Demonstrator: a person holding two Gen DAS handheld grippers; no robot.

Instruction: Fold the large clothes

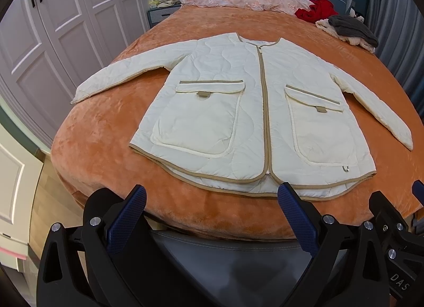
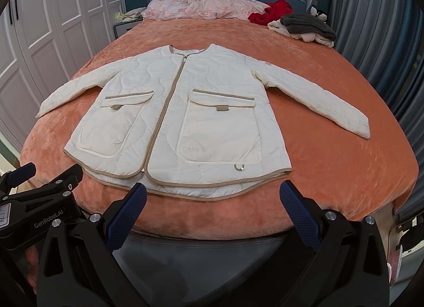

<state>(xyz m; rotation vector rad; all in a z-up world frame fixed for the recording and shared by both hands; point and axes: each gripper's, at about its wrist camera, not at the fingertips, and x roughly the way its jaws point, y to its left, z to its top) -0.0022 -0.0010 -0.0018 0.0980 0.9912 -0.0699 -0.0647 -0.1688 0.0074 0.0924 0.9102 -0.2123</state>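
We hold both tongs spread wide and empty, left [image 1: 212, 201] and right [image 2: 212, 198], just short of the hem. The jacket [image 1: 238, 110] lies flat, zipped, face up ahead of them on the bed [image 1: 100, 132], sleeves out to either side. It looks quilted, soft, light, a little slick; we judge the cuffs or shoulder seams the best grips.

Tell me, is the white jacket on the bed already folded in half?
No, the white jacket lies flat on the orange bedspread with both sleeves spread out to the sides.
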